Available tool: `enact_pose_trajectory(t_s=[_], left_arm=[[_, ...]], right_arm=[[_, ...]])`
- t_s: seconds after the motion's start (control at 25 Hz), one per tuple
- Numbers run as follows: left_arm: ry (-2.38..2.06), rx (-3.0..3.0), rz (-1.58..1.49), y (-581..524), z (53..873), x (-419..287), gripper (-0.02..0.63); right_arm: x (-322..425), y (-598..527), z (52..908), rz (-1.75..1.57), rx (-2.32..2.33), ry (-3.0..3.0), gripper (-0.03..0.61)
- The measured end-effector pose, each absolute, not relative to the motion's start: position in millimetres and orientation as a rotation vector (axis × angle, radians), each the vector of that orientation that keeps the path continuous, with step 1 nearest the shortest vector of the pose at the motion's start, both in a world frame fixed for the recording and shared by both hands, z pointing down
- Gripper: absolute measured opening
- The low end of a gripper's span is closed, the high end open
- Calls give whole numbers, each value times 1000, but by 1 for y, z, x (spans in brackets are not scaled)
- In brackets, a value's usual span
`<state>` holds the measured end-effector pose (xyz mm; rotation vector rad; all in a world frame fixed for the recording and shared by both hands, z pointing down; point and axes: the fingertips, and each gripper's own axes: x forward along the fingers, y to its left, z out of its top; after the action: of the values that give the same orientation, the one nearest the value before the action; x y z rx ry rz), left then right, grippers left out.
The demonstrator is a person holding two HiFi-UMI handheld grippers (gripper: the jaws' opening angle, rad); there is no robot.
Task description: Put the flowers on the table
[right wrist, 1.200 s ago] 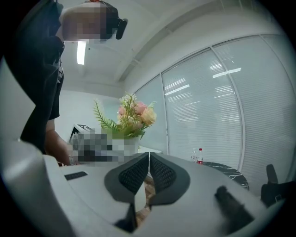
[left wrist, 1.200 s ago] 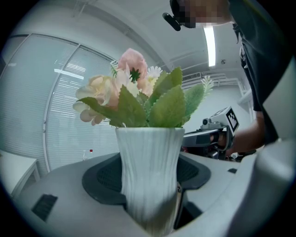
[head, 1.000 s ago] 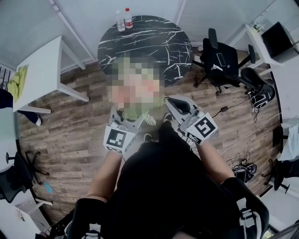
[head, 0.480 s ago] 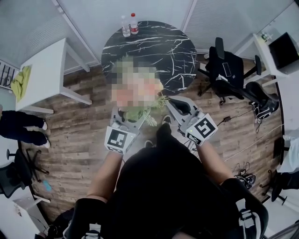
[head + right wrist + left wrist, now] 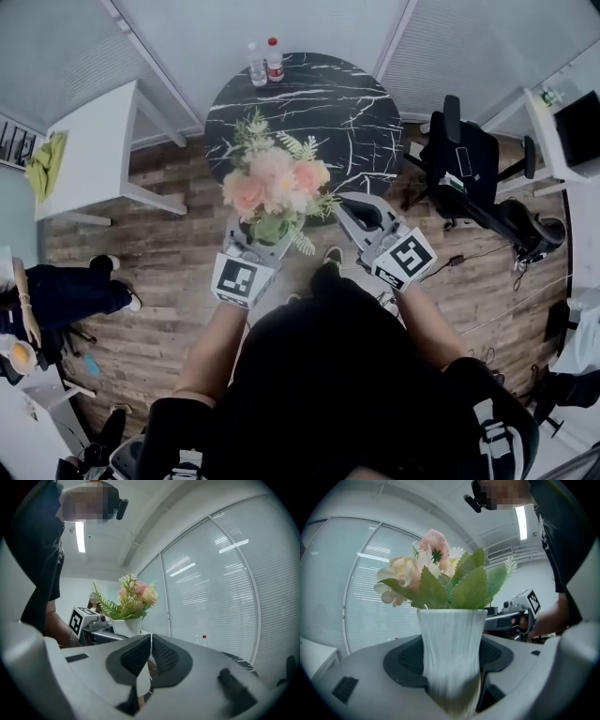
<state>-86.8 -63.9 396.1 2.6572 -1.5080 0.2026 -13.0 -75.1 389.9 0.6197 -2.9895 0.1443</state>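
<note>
A bunch of pink and cream flowers (image 5: 275, 183) with green leaves stands in a white ribbed vase (image 5: 451, 653). My left gripper (image 5: 255, 236) is shut on the vase, whose body fills the space between the dark pads in the left gripper view. The vase is held upright in the air, just short of the round black marble table (image 5: 337, 112). My right gripper (image 5: 354, 210) is beside it on the right, shut with nothing in it; its pads (image 5: 140, 657) meet in the right gripper view. The flowers (image 5: 133, 597) show there too.
Two plastic bottles (image 5: 265, 62) stand at the table's far edge. A white table (image 5: 84, 141) is at the left, with a green cloth (image 5: 43, 161) on it. Black office chairs (image 5: 473, 169) are at the right. A person (image 5: 56, 295) is at the left edge.
The view has moved toward the round table, which now lies closer under the flowers. A person has come into view at the left. Both grippers keep their hold and spacing.
</note>
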Motion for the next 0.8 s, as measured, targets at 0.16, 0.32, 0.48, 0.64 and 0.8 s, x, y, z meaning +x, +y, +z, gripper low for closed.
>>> enact_pose_trajectory(t_s=[0.16,0.32,0.48,0.64,0.8], left_arm=[[-1545,2653,181,-94,391,-77,331],[-1570,2636,183,-119,391,-68,331],[-1600,2617,185,-143,392,-60,331],[-1630,2603,199,-166,392,-54,331],[-1650,2595,196,-187,394,-48,331]], right_arm=[[-5,-105,390,149,579,-3000,21],[2,-132,390,153,542,-3007,21],[9,-156,392,156,504,-3017,21],[16,-180,395,164,469,-3024,21],[22,-201,400,164,450,-3023,21]])
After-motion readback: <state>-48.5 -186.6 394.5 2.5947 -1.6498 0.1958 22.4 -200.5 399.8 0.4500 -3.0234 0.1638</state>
